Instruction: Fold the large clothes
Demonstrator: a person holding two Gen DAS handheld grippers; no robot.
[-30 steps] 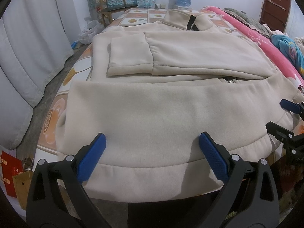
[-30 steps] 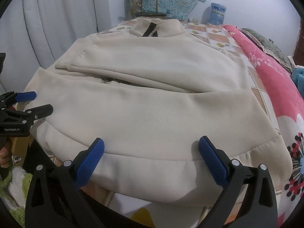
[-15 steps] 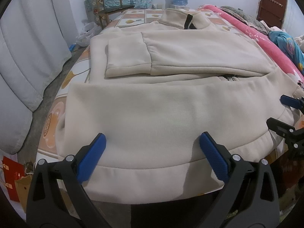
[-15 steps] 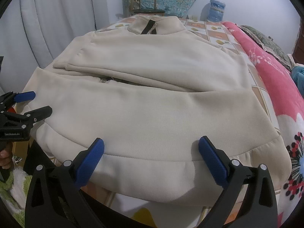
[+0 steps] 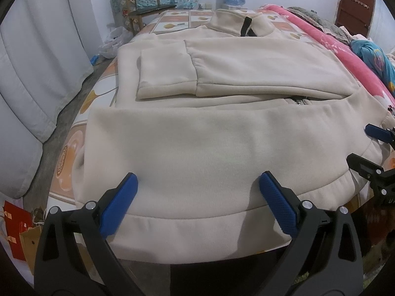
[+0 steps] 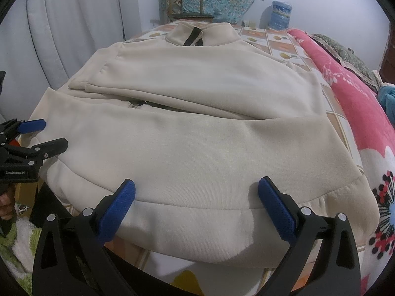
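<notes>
Cream fleece zip-up sweatshirt (image 5: 209, 148) lies flat on the patterned bed (image 5: 172, 22), sleeves folded across its chest, ribbed hem (image 6: 197, 224) running crosswise nearest both wide-open grippers, left gripper (image 5: 197, 197) and right gripper (image 6: 197, 202) empty above it.

Soft, even indoor light, slightly cool; my views are sharp in the middle. Fisheye bends the edges, black corners vignette, and faint shadows sit under my fingertips (image 5: 128, 185).
</notes>
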